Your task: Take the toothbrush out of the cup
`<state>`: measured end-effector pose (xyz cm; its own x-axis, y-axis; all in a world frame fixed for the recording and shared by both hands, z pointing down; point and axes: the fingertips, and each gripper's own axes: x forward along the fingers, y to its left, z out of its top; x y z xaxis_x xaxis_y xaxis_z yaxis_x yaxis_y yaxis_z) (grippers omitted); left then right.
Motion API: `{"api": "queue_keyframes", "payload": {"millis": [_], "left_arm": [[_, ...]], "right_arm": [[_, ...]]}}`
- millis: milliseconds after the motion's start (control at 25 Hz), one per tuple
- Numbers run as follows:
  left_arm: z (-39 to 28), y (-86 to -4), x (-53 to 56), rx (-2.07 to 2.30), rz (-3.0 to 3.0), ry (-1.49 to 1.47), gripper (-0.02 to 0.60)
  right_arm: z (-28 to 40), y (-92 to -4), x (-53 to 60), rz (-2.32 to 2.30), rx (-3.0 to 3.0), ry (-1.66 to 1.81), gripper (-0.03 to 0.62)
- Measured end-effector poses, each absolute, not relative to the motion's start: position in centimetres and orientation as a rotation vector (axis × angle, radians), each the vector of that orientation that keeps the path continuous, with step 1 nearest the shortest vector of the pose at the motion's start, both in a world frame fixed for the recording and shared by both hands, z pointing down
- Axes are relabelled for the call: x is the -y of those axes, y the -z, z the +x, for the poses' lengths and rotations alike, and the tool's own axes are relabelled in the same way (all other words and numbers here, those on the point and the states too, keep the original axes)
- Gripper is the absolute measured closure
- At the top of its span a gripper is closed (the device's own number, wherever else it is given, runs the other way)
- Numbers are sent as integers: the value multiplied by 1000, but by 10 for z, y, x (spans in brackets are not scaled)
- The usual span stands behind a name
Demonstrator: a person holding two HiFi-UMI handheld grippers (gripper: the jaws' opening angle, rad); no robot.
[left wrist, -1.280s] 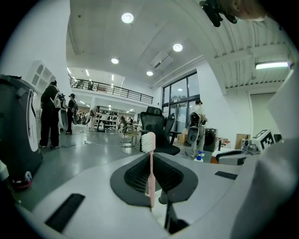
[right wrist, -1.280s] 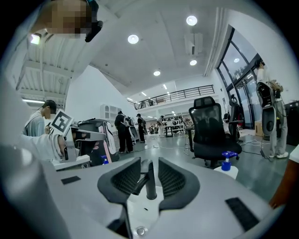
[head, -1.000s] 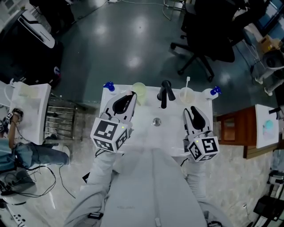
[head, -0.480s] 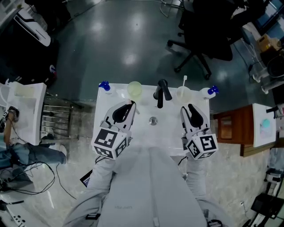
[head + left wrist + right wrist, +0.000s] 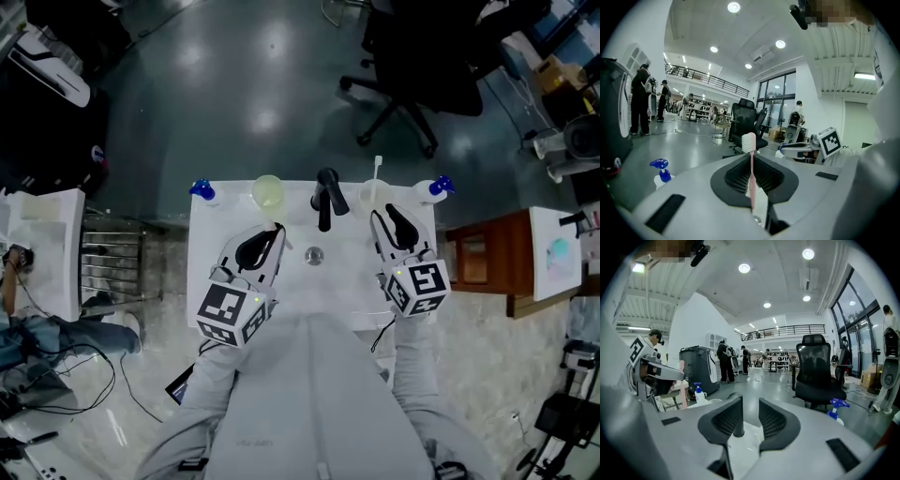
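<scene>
The left gripper [image 5: 275, 232] is drawing back from the yellow-green cup [image 5: 267, 192] at the rear of the washbasin [image 5: 202, 246]. A second ago its tip sat right against that cup's rim; now there is clear white basin between them. Its fingers [image 5: 733, 177] are pinched nearly together on the handle of a pink toothbrush [image 5: 750, 164]. The brush stands upright between them with its bristle head poking above their tips, well clear of the cup. From where I stand the yellow-green cup looks empty, though I can't see right down into it.

The right gripper [image 5: 382, 217] has edged along too and sits just in front of the other cup [image 5: 373, 197], right of the black tap [image 5: 324, 195]. A white toothbrush [image 5: 378, 171] still stands in that cup. The right gripper's fingers [image 5: 725, 420] are set apart at a middling gap with nothing gripped; only the tap's post shows beyond them, and the gap hasn't changed.

To my eye the lifting-out is done for the pink brush: it is out and firmly held. What's left is setting it down, or going for the white one if that counts as well. A thin handle held near its lower end could swivel if the hand swings quickly.
</scene>
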<state>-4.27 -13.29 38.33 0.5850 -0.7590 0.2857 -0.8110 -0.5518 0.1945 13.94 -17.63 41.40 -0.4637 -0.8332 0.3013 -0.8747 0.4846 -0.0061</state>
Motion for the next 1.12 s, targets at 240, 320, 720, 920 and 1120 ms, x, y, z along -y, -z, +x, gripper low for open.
{"api": "queue_keyframes", "payload": {"millis": [240,320,720,920,1120], "left_arm": [[-34,-388,132,1256,2507,-261,546],[-33,-389,131,1251,2503,-262,546],[-41,-395,133,1275,2458,-260,546],[-48,-397,135,1293,2438,-257,546],[-49,-398,136,1298,2433,-252,546]], "right_arm": [[149,-436,203,1447,2407,-246,488],[152,-444,213,1438,2385,-247,488],[160,-485,264,1360,2235,-277,453],[160,-504,278,1321,2157,-299,447],[163,-518,288,1307,2101,-333,445]]}}
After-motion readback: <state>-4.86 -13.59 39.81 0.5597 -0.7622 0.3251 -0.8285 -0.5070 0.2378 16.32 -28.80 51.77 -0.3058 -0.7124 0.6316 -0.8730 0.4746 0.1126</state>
